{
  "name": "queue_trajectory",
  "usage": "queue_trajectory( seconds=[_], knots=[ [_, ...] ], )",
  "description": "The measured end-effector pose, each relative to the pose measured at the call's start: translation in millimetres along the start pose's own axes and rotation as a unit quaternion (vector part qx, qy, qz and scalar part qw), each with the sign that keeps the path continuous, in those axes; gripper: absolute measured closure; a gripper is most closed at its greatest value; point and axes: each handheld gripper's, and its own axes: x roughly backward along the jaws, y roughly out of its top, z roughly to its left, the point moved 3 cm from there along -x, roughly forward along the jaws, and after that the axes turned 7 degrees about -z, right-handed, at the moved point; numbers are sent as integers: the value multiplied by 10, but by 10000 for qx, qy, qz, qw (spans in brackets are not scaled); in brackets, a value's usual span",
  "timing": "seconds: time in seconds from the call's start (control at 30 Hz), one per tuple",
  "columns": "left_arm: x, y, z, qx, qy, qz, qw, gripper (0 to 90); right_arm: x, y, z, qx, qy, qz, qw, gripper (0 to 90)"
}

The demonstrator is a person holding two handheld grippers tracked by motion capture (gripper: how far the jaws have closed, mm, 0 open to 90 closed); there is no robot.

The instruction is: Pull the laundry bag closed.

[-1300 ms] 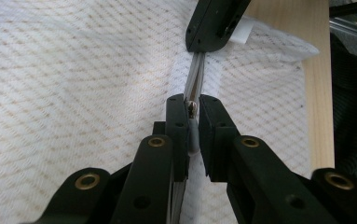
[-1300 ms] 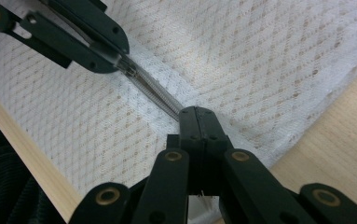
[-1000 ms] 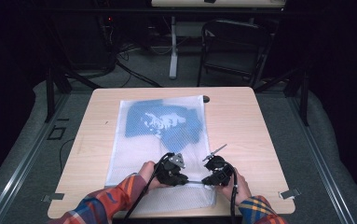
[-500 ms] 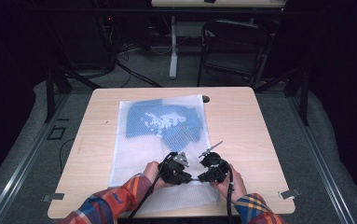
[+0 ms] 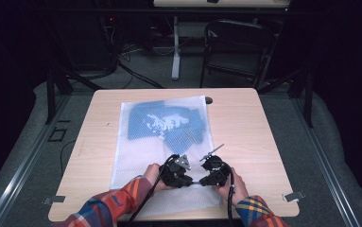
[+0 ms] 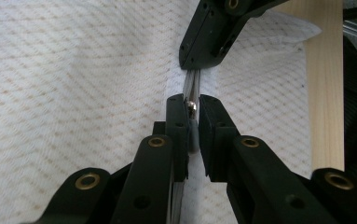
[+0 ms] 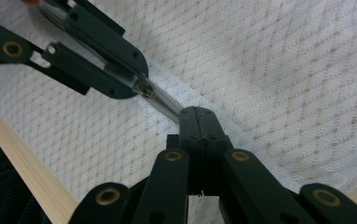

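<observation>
On the table [image 5: 245, 118], a white mesh bag [image 5: 136, 156] lies flat, running from the far half down to the near edge, where the person's hands work. Inside the bag, at its far end, a blue cloth [image 5: 169, 125] shows through the mesh. Along the bag's near end runs a zip [image 6: 191, 86], and both grippers meet on it.

Seen from above, the left gripper [image 5: 188, 177] and the right gripper [image 5: 201, 179] sit almost tip to tip over the bag's near end, each held by a hand in a plaid sleeve [image 5: 105, 210]. A thin grey rod [image 5: 211, 152] sticks up and away from the right gripper, toward the bag's far end.

Up close in the left gripper view, the left gripper [image 6: 192, 116] has its jaws nearly together on the zip's small metal pull [image 6: 192, 106], which sits between the pads at their tips. Just beyond the pull, the right gripper [image 6: 192, 67] comes down from the top and pinches the zip track. The table's wooden edge lies to the right of the bag there.

Looking along the right gripper [image 7: 197, 114] in its own view, its jaws are pressed fully together on the zip tape [image 7: 164, 100]. The left gripper [image 7: 139, 86] reaches in from the upper left and holds the same zip a little farther along, the bare teeth showing between the two.
</observation>
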Motion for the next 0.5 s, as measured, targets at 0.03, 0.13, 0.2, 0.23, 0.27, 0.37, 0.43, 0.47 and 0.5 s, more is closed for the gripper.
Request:
queue_trajectory(
  seconds=[0.03, 0.13, 0.2, 0.23, 0.27, 0.37, 0.43, 0.47, 0.5],
  knots=[
    [32, -18, 19, 45, -3, -6, 10000, 831, -1, 0, 1, 7, -8, -2, 10000, 900],
    [55, -33, 33, 63, 2, -6, 10000, 831, 0, 0, 3, 29, -14, 1, 10000, 900],
    [78, -44, 32, 85, -15, -23, 10000, 831, 9, 4, 0, 83, -7, 62, 9999, 900],
    [99, -52, 32, 89, -30, -3, 10000, 831, 0, 1, 2, 30, -12, 2, 10000, 900],
    [110, -57, 35, 81, -9, 25, 10000, 831, 1, 0, 1, 33, -11, 1, 10000, 900],
    [155, -82, 44, 99, 11, 66, 9999, 830, 1, -1, 2, 42, -16, 0, 10000, 900],
    [182, -110, 55, 148, -1, 47, 9999, 830, 5, 1, 0, 58, -1, 25, 10000, 900],
    [182, -110, 55, 148, -1, 47, 9999, 830, 5, 1, 0, 58, -1, 25, 10000, 900],
    [191, -124, 60, 183, -27, 4, 9998, 830, 9, 2, -4, 90, -12, 63, 9999, 900]
  ],
)
